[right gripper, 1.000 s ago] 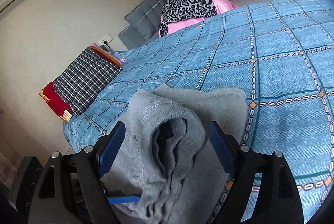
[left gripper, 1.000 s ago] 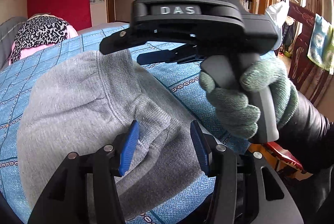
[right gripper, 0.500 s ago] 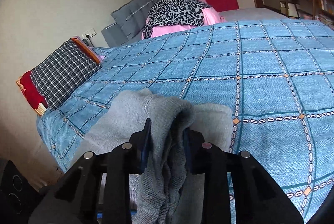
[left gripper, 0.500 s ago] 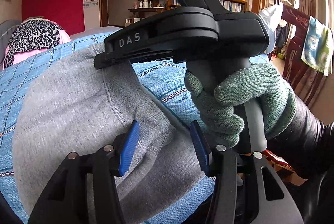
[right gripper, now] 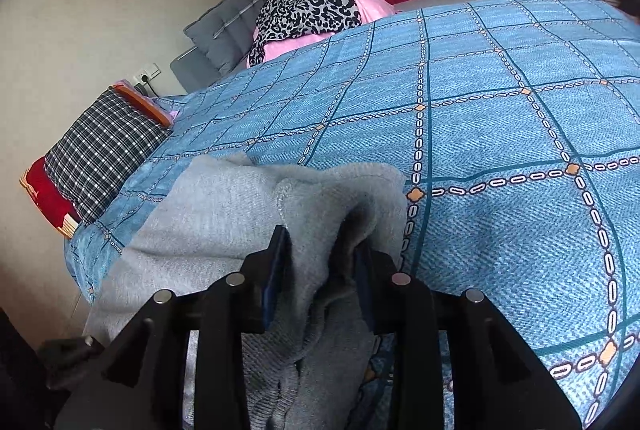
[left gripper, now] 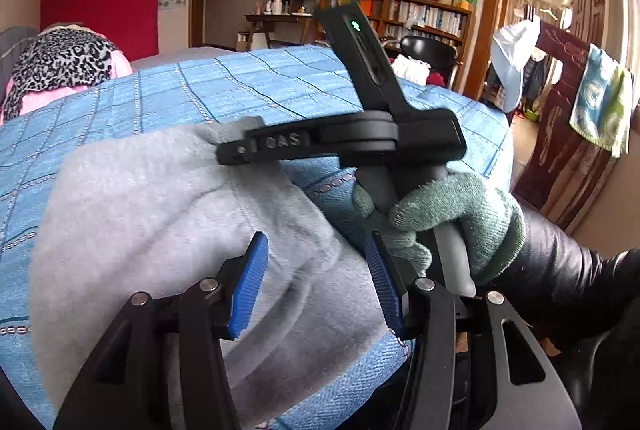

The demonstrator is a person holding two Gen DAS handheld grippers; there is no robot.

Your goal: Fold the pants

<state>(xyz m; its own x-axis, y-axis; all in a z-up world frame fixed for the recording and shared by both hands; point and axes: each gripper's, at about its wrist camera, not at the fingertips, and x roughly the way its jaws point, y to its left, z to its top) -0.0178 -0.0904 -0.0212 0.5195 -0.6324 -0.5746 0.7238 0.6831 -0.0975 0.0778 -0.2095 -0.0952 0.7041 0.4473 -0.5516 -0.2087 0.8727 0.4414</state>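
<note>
Grey sweatpants (left gripper: 152, 213) lie bunched on the blue checked bedspread (left gripper: 248, 85) near its front edge. My left gripper (left gripper: 316, 282) is open, its blue pads either side of a fold of the pants without pinching it. My right gripper (right gripper: 320, 270) is shut on a thick bunch of the grey pants (right gripper: 308, 213) and lifts it off the bed. In the left wrist view the right gripper (left gripper: 240, 149) reaches over the pants, held by a green-gloved hand (left gripper: 452, 218).
A leopard-print and pink bundle (right gripper: 316, 13) and grey pillows (right gripper: 228, 29) lie at the bed's head. A checked cushion (right gripper: 100, 149) sits at the bed's left edge. Bookshelves (left gripper: 420, 17), a black chair (left gripper: 428, 49) and a doorway (left gripper: 532, 29) stand beyond the bed.
My right gripper closed on the bunched pants a second ago and has since carried the fabric away from the left gripper. My left gripper stays open in place.
</note>
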